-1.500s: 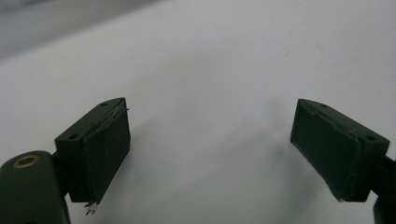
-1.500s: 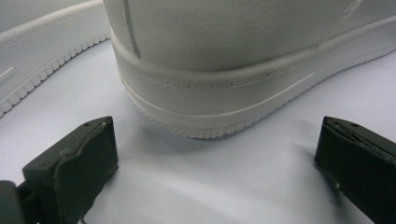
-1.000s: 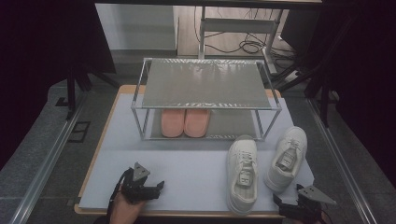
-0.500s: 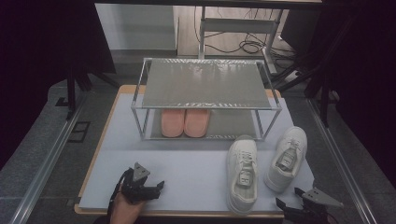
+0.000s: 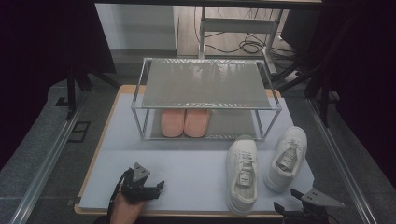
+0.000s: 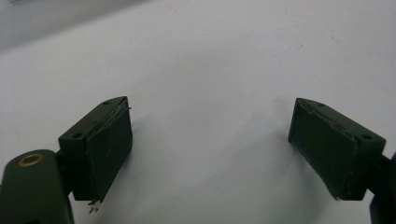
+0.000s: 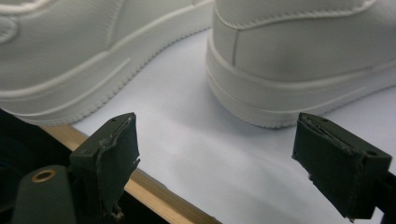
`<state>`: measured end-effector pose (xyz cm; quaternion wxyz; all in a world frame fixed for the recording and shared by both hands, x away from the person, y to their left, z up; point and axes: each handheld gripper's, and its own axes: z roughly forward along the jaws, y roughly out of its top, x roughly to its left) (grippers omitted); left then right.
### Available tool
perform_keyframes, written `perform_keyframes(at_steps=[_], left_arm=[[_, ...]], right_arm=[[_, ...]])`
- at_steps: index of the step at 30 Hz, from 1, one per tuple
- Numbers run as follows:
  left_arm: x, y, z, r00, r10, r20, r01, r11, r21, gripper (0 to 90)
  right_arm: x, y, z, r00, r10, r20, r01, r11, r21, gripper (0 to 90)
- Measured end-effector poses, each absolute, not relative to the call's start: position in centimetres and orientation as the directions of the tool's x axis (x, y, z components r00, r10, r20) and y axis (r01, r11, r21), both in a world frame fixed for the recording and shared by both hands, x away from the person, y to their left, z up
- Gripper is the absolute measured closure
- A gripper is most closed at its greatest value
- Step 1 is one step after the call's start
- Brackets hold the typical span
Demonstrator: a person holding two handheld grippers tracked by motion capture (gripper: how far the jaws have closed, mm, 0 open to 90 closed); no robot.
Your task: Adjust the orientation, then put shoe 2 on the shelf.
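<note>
Two white sneakers stand on the pale mat point(image 5: 187, 163) at the near right of the bench: the left sneaker point(image 5: 242, 172) points straight toward the rack, the right sneaker point(image 5: 286, 158) is angled with its toe leaning right; heels near one another, not touching. Right gripper point(image 5: 286, 201) sits just behind the heels at the bench's near edge, its fingers spread, having just been closing a little, nothing between them. The right gripper view brings the two heels close: the left sneaker's side wall and ribbed sole point(image 7: 93, 70), the right sneaker's heel point(image 7: 303, 60), a strip of mat between them, and the bench's wooden lip point(image 7: 154, 191) below the left finger point(image 7: 114, 154). Left gripper point(image 5: 156, 189) rests at the near left of the mat in a hand point(image 5: 126, 207), well apart from the shoes, fingers spread wide; the left gripper view gives bare mat between the two black pads point(image 6: 109, 144). Behind: a two-tier metal rack point(image 5: 205, 86), top shelf bare, a pair of pink slippers point(image 5: 185, 122) side by side on the lower shelf. Surroundings: grey floor, metal rails point(image 5: 42, 168) either side, cables point(image 5: 233, 46) on the floor beyond, dark drapes.
</note>
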<state>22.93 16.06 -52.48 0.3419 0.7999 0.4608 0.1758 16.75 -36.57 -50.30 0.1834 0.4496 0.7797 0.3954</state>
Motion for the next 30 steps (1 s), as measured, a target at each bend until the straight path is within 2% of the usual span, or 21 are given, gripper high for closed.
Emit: perform_keyframes(at_steps=[6,8,17,23,28,30], left_arm=[[22.9,16.1,-52.5,0.513,0.858,-0.034,0.617,-0.341,0.709,13.6],[22.9,16.1,-52.5,0.512,0.858,-0.033,0.617,-0.341,0.709,13.7],[22.9,16.1,-52.5,0.511,0.859,-0.032,0.617,-0.340,0.709,13.7],[22.9,16.1,-52.5,0.510,0.859,-0.032,0.617,-0.340,0.710,13.7],[22.8,16.0,-52.5,0.509,0.860,-0.031,0.617,-0.339,0.710,13.8],[22.8,16.0,-52.5,0.509,0.860,-0.031,0.617,-0.339,0.710,13.8]], right_arm=[[16.6,-36.2,-49.6,-0.544,0.834,0.094,0.558,0.276,0.783,17.6],[16.5,-36.0,-49.1,-0.561,0.819,0.122,0.551,0.258,0.794,20.3],[16.7,-34.8,-47.8,-0.608,0.783,0.134,0.541,0.285,0.791,28.1],[17.3,-34.3,-47.1,-0.618,0.771,0.154,0.567,0.301,0.767,34.1],[17.8,-33.6,-46.2,-0.625,0.763,0.167,0.584,0.314,0.749,41.5],[18.2,-33.2,-45.7,-0.626,0.762,0.165,0.595,0.330,0.733,49.3]])
